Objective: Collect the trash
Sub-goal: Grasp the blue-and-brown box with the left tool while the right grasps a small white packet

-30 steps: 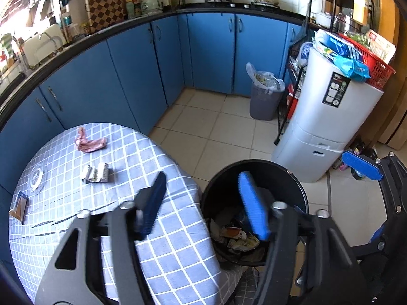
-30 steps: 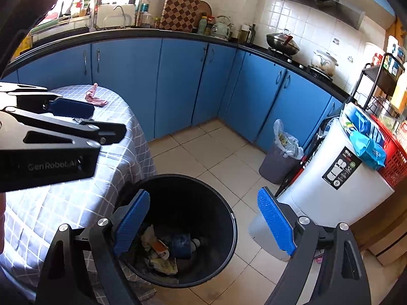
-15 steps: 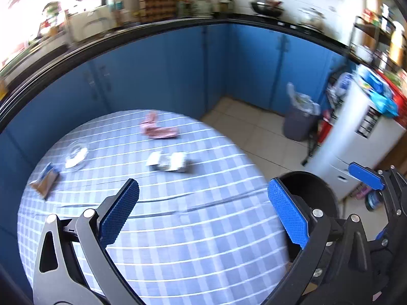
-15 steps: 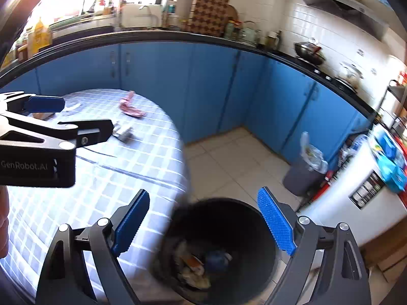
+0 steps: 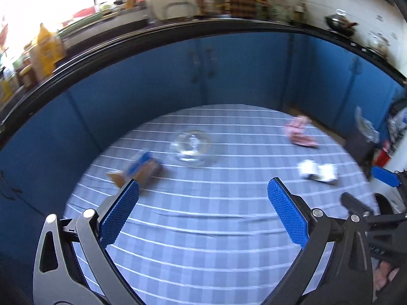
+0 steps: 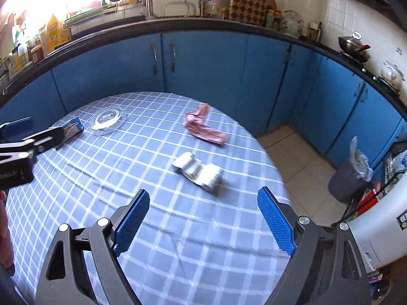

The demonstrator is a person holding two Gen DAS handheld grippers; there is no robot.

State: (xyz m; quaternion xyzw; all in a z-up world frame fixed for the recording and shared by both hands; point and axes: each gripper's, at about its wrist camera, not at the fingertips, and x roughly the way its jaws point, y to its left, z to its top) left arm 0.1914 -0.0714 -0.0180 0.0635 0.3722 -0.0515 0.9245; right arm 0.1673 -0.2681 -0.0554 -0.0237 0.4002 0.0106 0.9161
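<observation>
Trash lies on a round table with a blue checked cloth (image 6: 165,228). A crumpled silver-white wrapper (image 6: 197,169) lies just beyond my right gripper (image 6: 203,206), which is open and empty. A pink wrapper (image 6: 204,128), a clear plastic lid (image 6: 108,120) and a blue-brown packet (image 6: 72,128) lie farther back. My left gripper (image 5: 202,198) is open and empty above the cloth; the packet (image 5: 141,169) lies just beyond its left finger, with the lid (image 5: 192,147), pink wrapper (image 5: 300,133) and silver wrapper (image 5: 319,172) farther off.
Blue cabinets (image 6: 203,71) with a black counter curve behind the table. A small grey bin with a bag (image 6: 349,178) stands on the tiled floor at right, beside a white appliance (image 6: 381,226). The left gripper's body (image 6: 23,150) shows at the left edge.
Both grippers have swung left from the black trash bin to face the table. The bin has left both views. Both stay open and empty.
</observation>
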